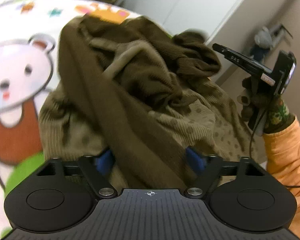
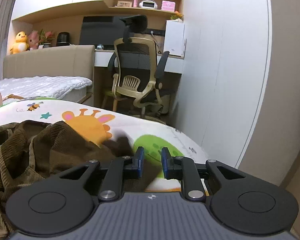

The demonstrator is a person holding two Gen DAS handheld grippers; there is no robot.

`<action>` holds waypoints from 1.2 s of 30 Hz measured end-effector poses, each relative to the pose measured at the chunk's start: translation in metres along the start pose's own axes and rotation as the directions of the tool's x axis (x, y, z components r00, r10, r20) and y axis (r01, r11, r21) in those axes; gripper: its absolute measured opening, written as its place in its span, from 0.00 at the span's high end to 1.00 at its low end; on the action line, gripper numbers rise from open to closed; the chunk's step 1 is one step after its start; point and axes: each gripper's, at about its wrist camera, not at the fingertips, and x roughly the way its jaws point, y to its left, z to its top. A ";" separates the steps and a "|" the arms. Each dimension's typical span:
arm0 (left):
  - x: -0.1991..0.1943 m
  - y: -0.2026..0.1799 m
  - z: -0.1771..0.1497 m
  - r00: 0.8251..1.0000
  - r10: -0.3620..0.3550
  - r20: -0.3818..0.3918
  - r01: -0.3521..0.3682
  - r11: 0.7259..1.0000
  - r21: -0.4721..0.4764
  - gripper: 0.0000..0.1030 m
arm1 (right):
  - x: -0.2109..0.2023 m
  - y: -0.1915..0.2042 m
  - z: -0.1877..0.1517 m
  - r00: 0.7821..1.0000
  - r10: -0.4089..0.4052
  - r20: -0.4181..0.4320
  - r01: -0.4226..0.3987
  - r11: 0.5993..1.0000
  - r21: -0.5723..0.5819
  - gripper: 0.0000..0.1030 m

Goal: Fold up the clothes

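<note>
A crumpled brown sweater (image 1: 142,84) with lighter dotted, ribbed parts lies heaped on a cartoon-print mat (image 1: 16,76). My left gripper (image 1: 149,160) is open wide, and a thick dark fold of the sweater runs down between its blue pads (image 1: 195,160). In the right wrist view the sweater (image 2: 40,152) fills the lower left. My right gripper (image 2: 152,162) hovers at its right edge, its blue pads a narrow gap apart with nothing clamped between them. The left wrist view shows the right gripper (image 1: 250,64) raised at the right, held by a gloved hand (image 1: 274,112) in an orange sleeve.
The mat (image 2: 160,132) covers a bed, whose edge curves off to the right. Beyond it stand an office chair (image 2: 138,76), a desk and shelves (image 2: 146,6). A white wardrobe wall (image 2: 230,60) rises on the right. A padded headboard (image 2: 50,62) stands at the left.
</note>
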 end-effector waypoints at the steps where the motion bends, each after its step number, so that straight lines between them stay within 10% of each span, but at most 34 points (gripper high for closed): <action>1: 0.003 -0.002 0.002 1.000 0.018 0.006 -0.018 0.999 0.026 0.61 | 0.002 0.001 -0.002 1.000 0.005 -0.004 -0.005 1.000 -0.002 0.81; 8: -0.028 0.011 0.034 0.982 0.119 0.150 -0.134 0.986 0.097 0.92 | 0.002 0.016 0.018 0.994 0.110 0.022 -0.109 0.992 -0.056 0.44; 17: -0.081 0.134 0.084 0.800 0.490 0.347 -0.493 0.866 -0.084 0.93 | 0.045 0.055 0.019 0.965 0.200 -0.171 -0.234 0.949 -0.211 0.32; 27: -0.051 0.205 0.092 0.806 0.533 0.259 -0.534 0.843 -0.073 0.92 | 0.125 0.014 0.014 0.964 -0.123 -0.236 0.028 0.929 -0.370 0.33; 31: -0.054 0.219 0.097 0.774 0.574 0.268 -0.569 0.816 -0.104 0.92 | 0.156 -0.004 0.022 0.935 -0.310 -0.170 0.210 0.874 -0.438 0.55; 34: -0.057 0.226 0.106 0.761 0.589 0.272 -0.578 0.806 -0.129 0.89 | 0.156 -0.015 0.042 0.943 -0.294 -0.157 0.237 0.923 -0.303 0.56; 36: -0.061 0.226 0.109 0.776 0.569 0.271 -0.554 0.821 -0.136 0.88 | 0.139 -0.012 0.057 0.977 -0.134 -0.166 0.107 0.981 -0.161 0.56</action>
